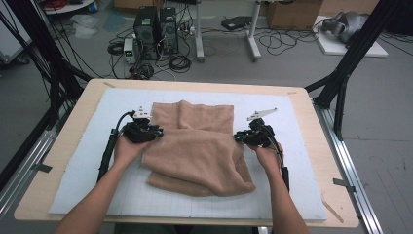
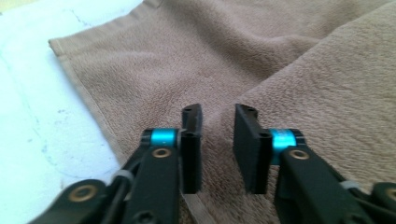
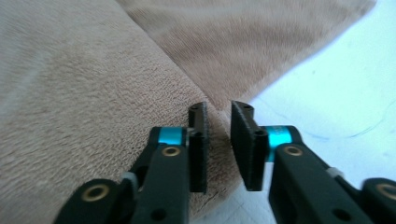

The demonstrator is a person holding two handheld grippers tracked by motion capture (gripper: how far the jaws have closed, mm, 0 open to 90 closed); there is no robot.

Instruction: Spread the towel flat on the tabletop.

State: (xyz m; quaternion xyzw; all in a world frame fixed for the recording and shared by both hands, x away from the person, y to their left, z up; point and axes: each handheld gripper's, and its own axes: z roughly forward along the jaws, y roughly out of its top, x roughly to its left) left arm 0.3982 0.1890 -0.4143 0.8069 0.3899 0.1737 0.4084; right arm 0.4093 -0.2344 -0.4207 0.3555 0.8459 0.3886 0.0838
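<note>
A tan towel [image 1: 195, 151] lies folded over itself in the middle of the white mat [image 1: 297, 190], with a loose fold bulging toward the near edge. My left gripper [image 1: 159, 132] rests at the towel's left edge and my right gripper [image 1: 237, 137] at its right edge, each pointing inward. In the left gripper view the towel [image 2: 289, 70] lies under the left gripper [image 2: 218, 114], whose jaws stand a little apart over a folded edge without pinching it. The right gripper [image 3: 218, 112] also stands slightly open, above the towel's [image 3: 70, 93] diagonal edge, with nothing clamped.
The mat covers a wooden table [image 1: 68, 141] with bare rims on all sides. Black frame struts [image 1: 348, 53] rise at both far corners. Beyond the table, computer towers [image 1: 156, 29], cables and boxes sit on the floor.
</note>
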